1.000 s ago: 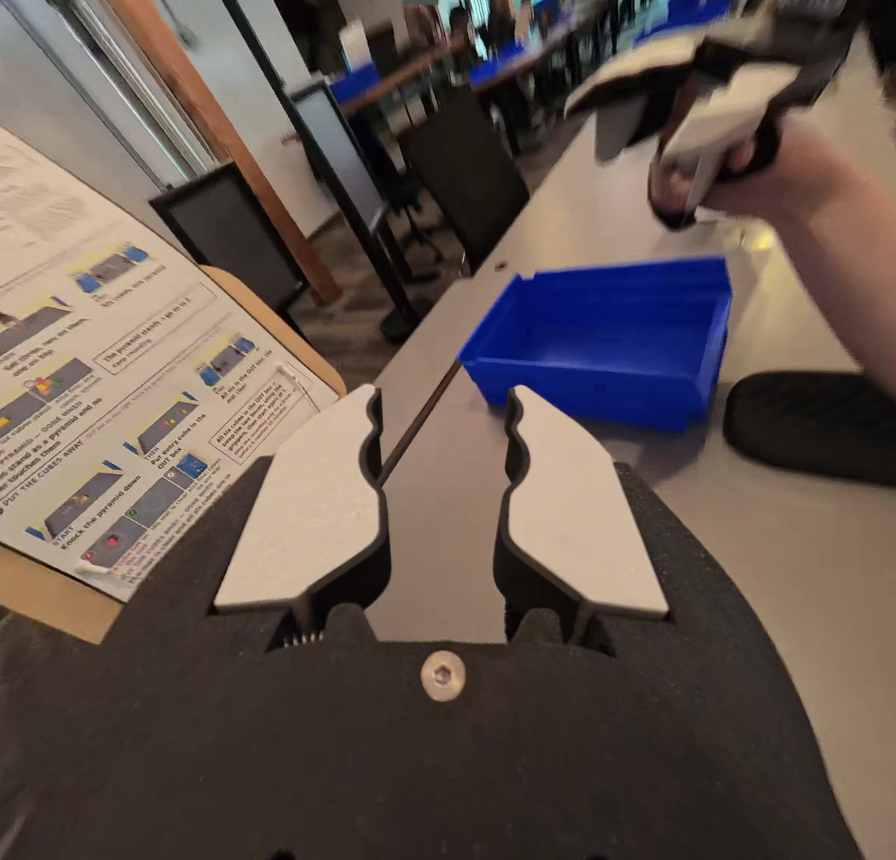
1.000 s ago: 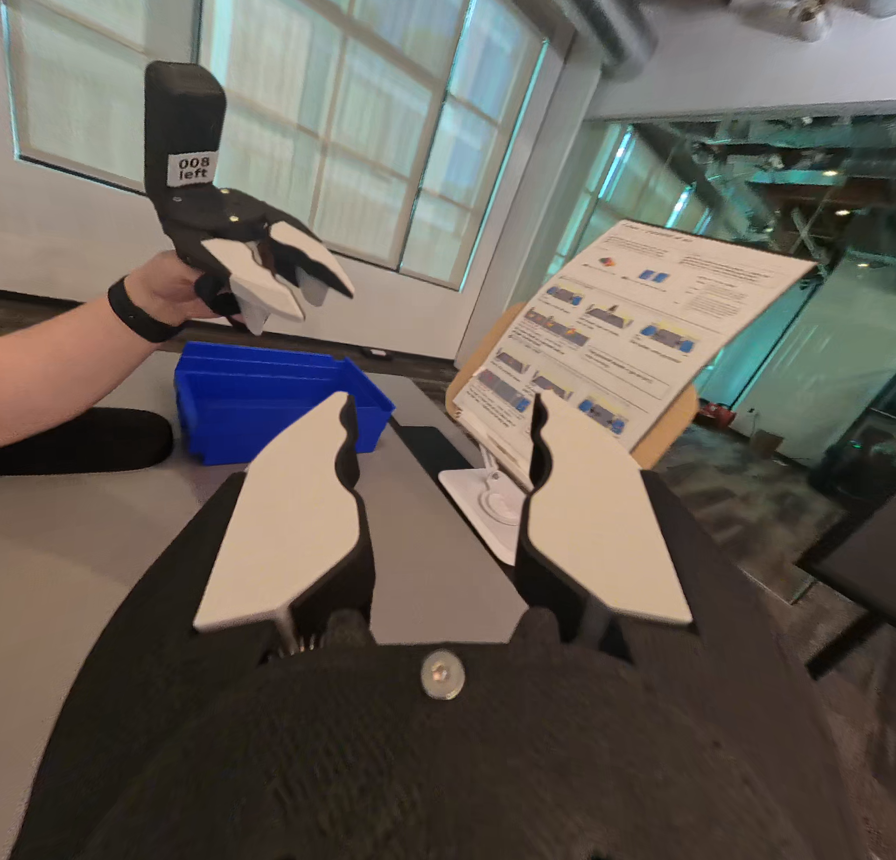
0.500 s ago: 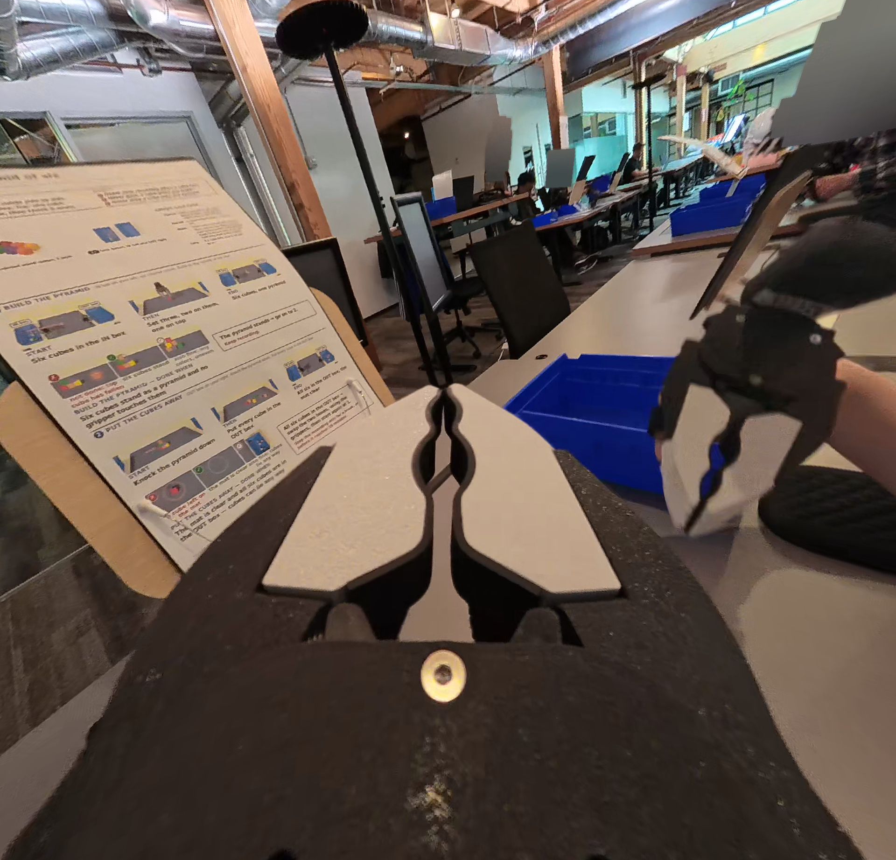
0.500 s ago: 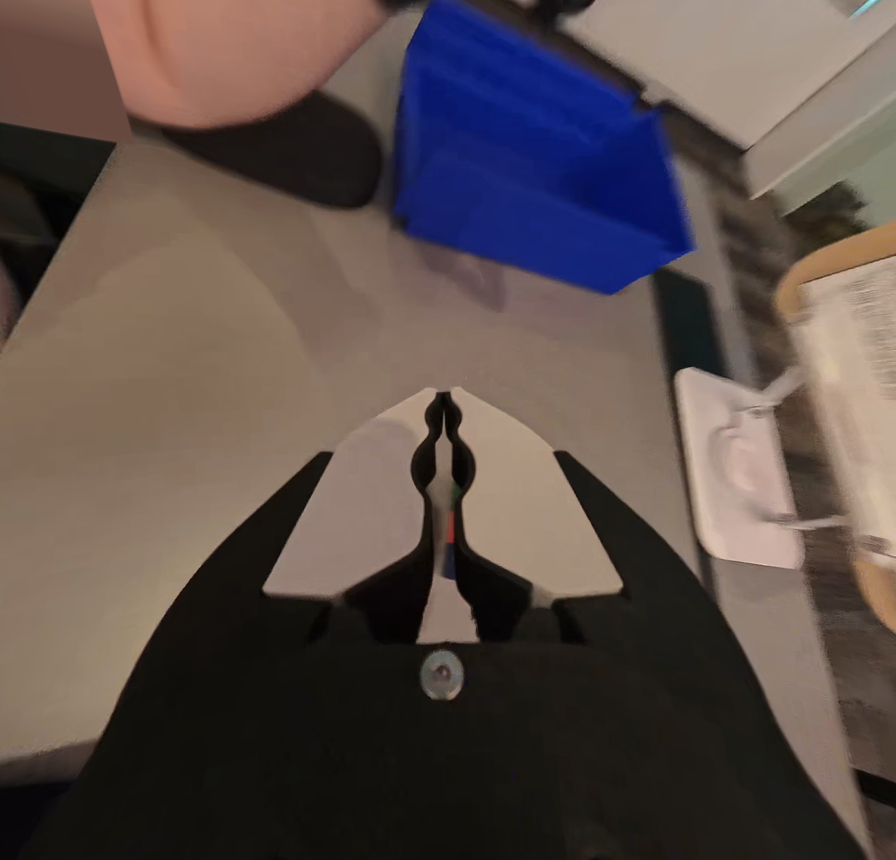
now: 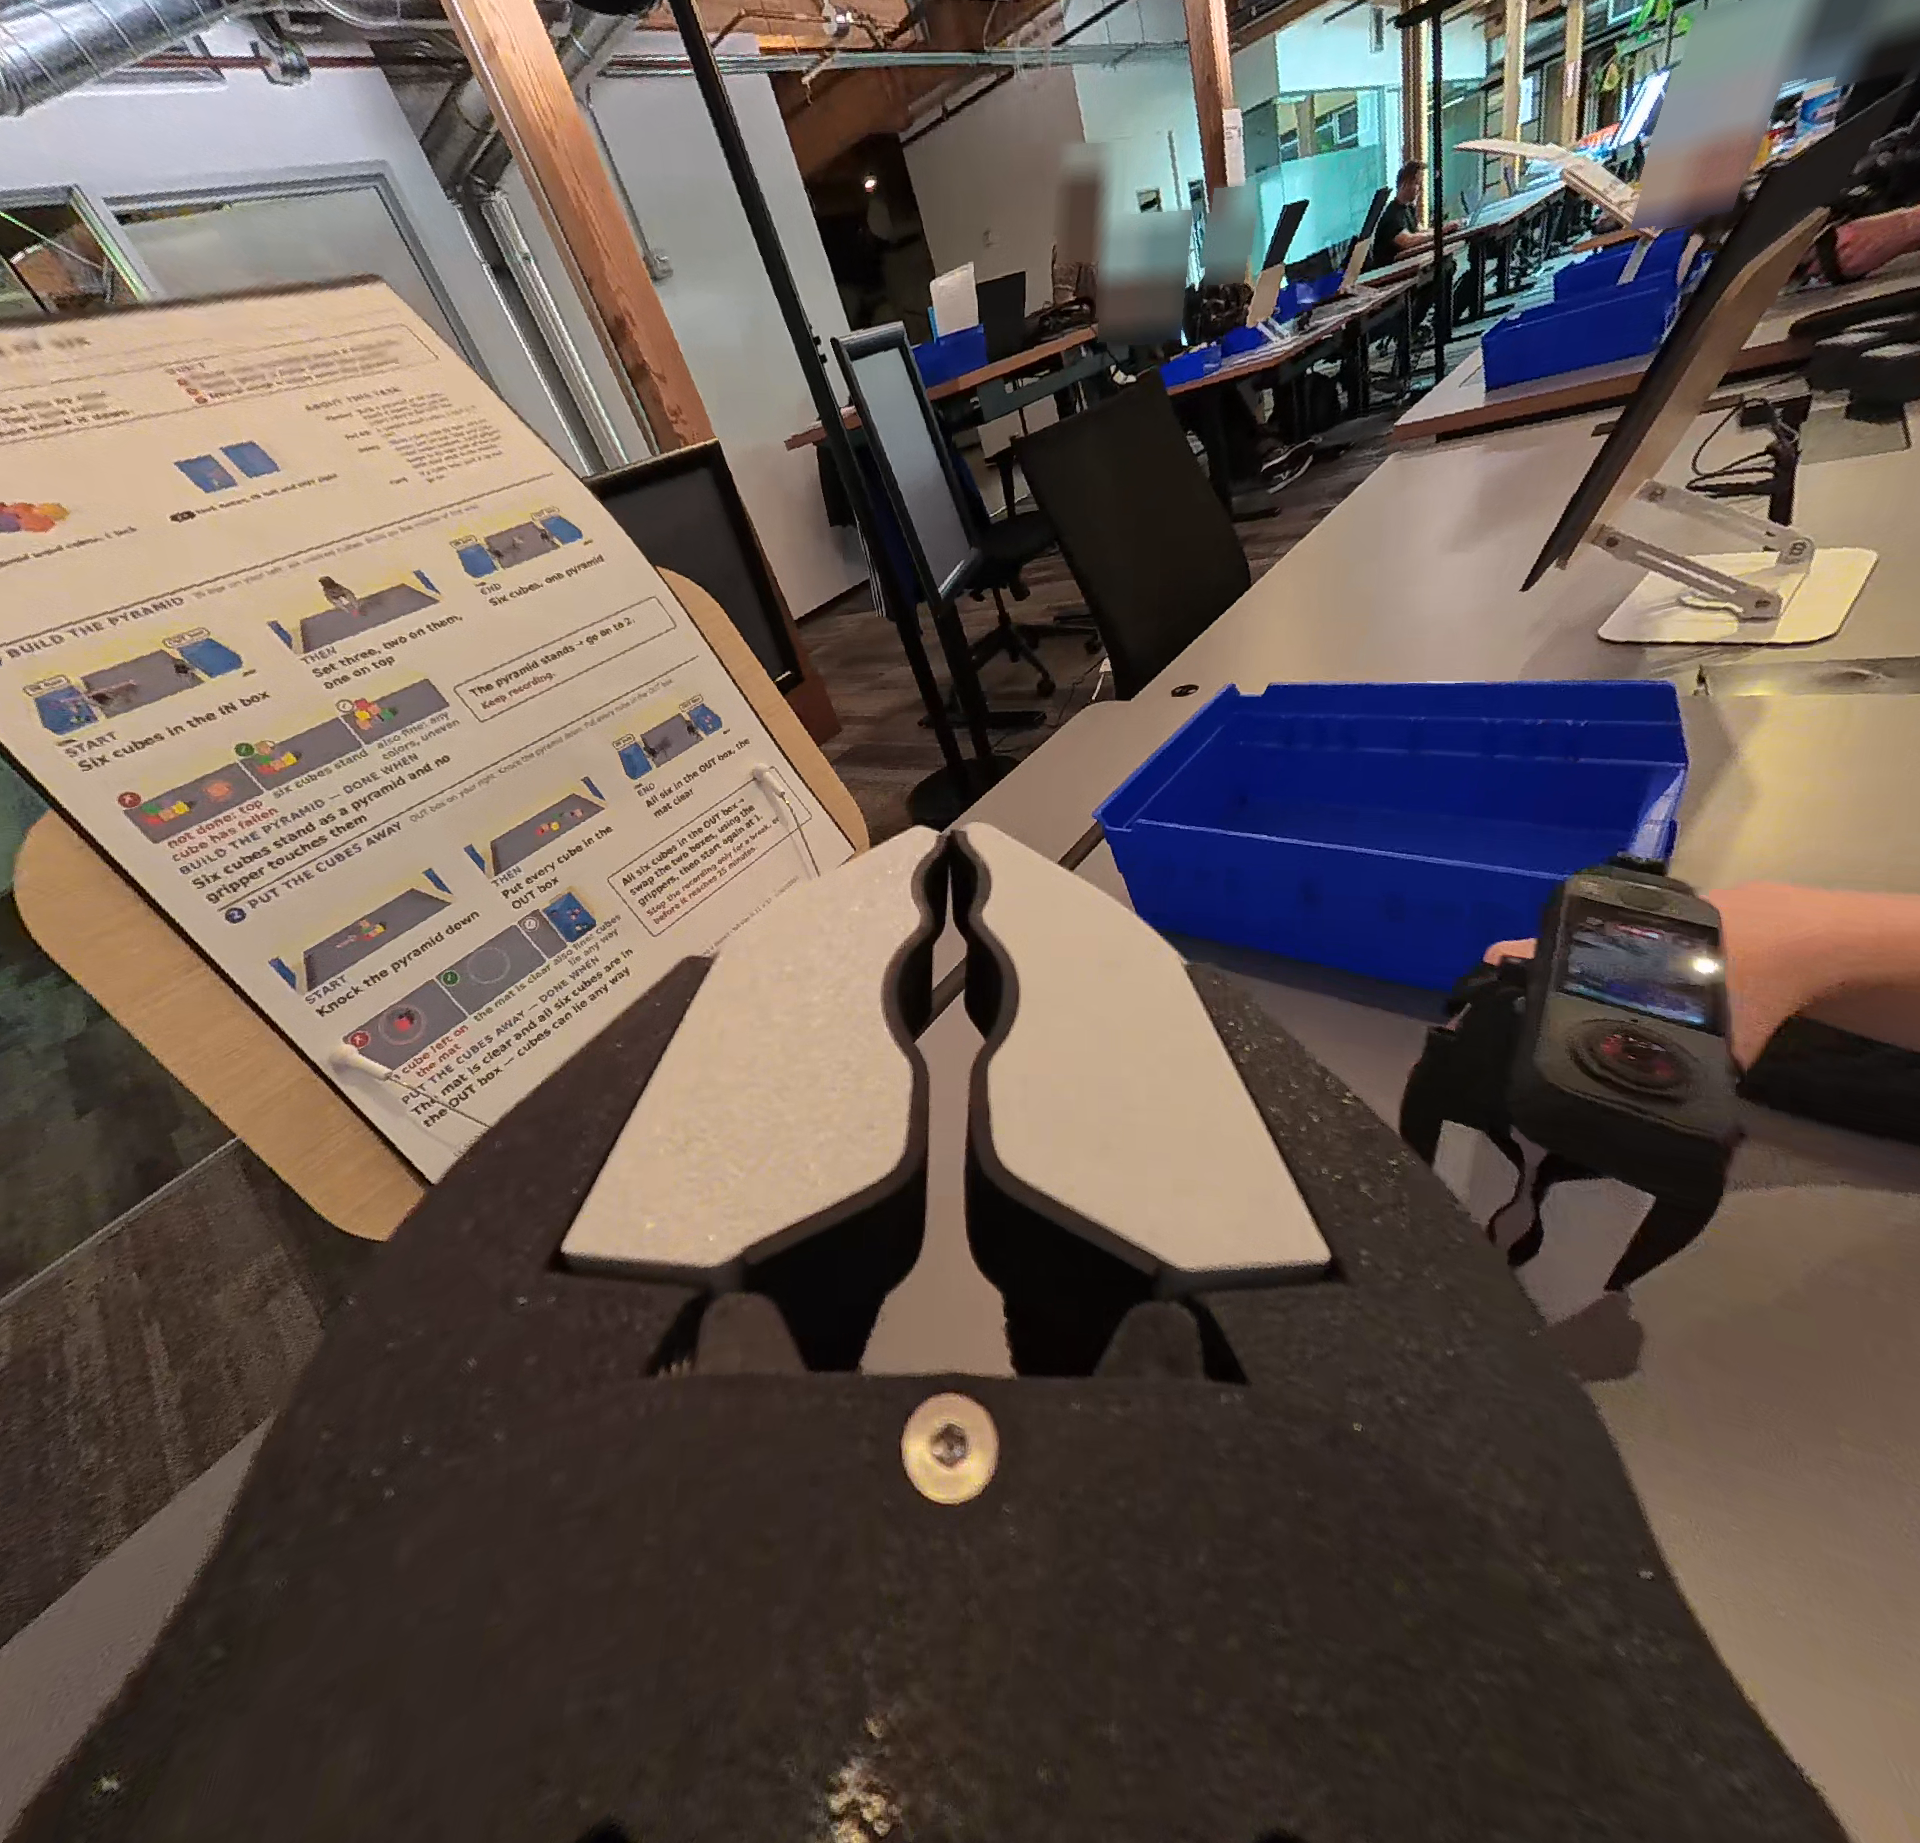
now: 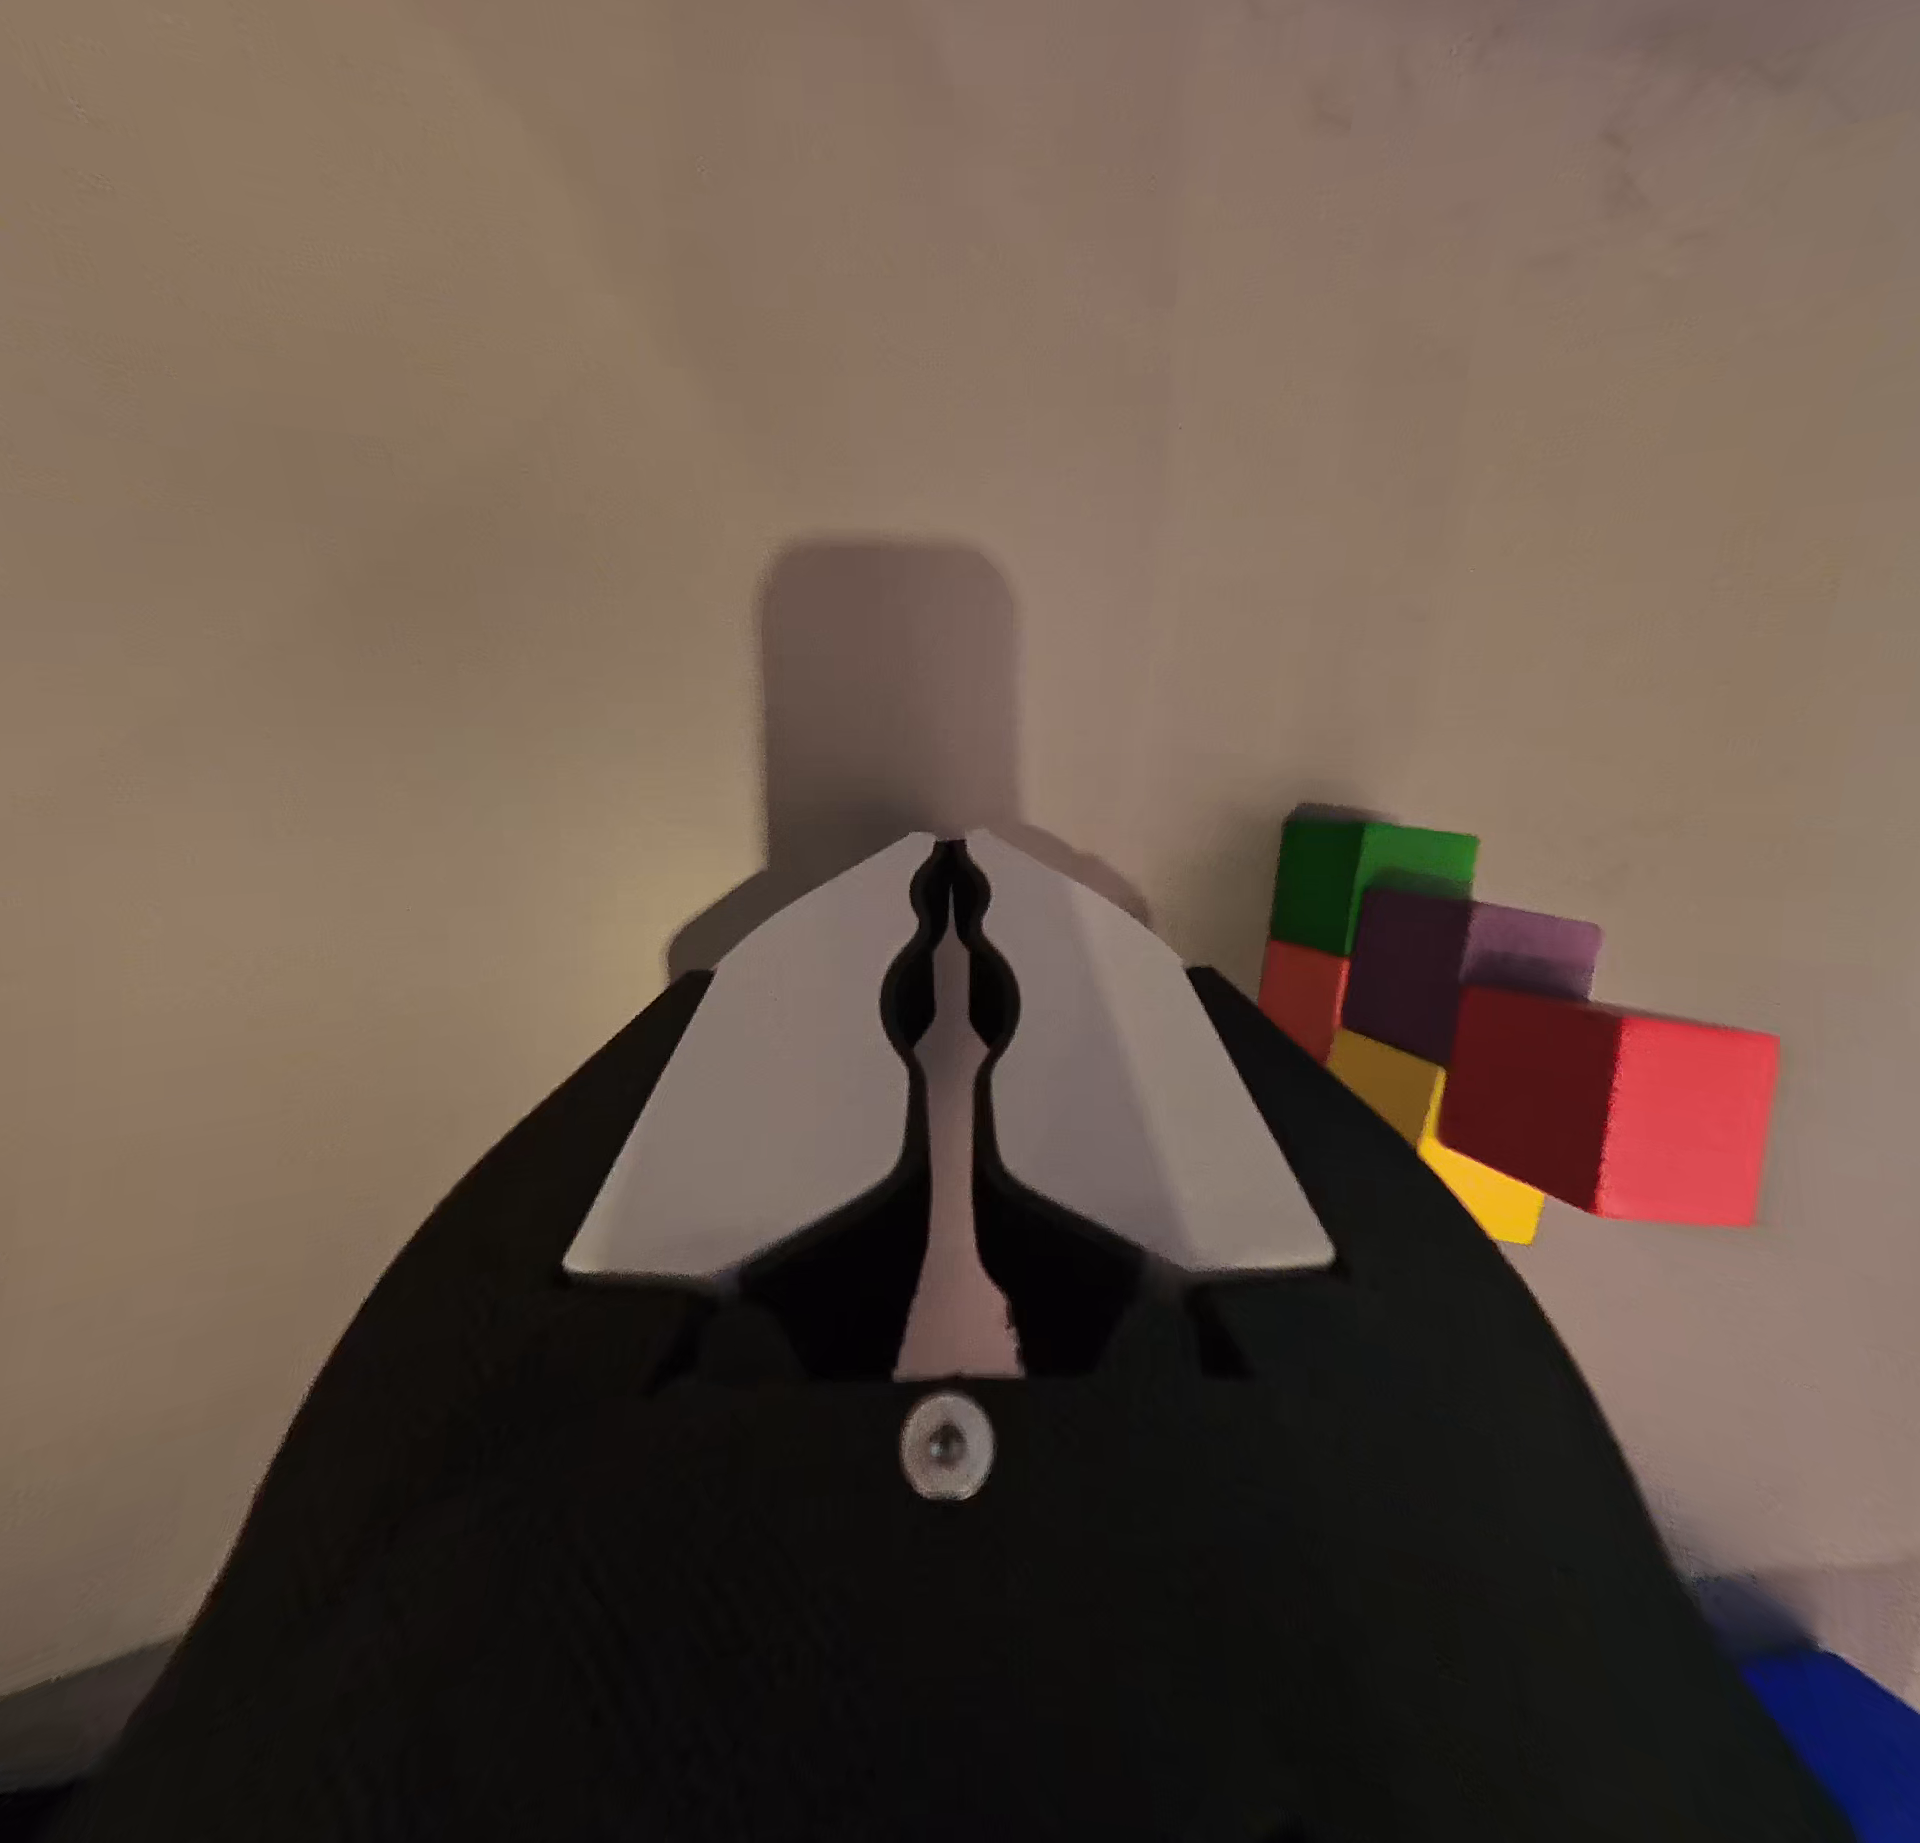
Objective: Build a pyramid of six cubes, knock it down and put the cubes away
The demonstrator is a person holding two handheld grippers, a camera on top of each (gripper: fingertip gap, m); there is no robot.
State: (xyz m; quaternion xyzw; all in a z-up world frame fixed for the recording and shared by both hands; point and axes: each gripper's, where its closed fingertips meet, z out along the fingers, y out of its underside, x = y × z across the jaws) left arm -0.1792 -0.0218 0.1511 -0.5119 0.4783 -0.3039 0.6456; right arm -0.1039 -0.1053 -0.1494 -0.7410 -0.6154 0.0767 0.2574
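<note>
In the right wrist view my right gripper (image 6: 948,843) is shut and empty, pointing down at the bare tabletop (image 6: 727,339). Just right of it stands a stack of cubes: a red cube (image 6: 1621,1107) nearest the camera, a purple cube (image 6: 1455,962), a green cube (image 6: 1361,884), an orange-red cube (image 6: 1299,988) and a yellow cube (image 6: 1465,1170). The gripper is apart from them. In the left wrist view my left gripper (image 5: 951,843) is shut and empty, held above the table. An empty blue bin (image 5: 1392,920) stands ahead of it. No cubes show there.
An instruction board (image 5: 312,733) on a wooden stand rises at the left. The camera on the right gripper (image 5: 1636,993) and a hand sit right of the bin. A blue edge (image 6: 1829,1710) shows at the lower right. A tablet stand (image 5: 1725,588) stands farther back. One gripper's finger ends stand about 30 cm off the other's.
Both grippers have closed. The right gripper tipped down from level to face the table beside the cube stack. The left gripper lifted its view toward the board and bin.
</note>
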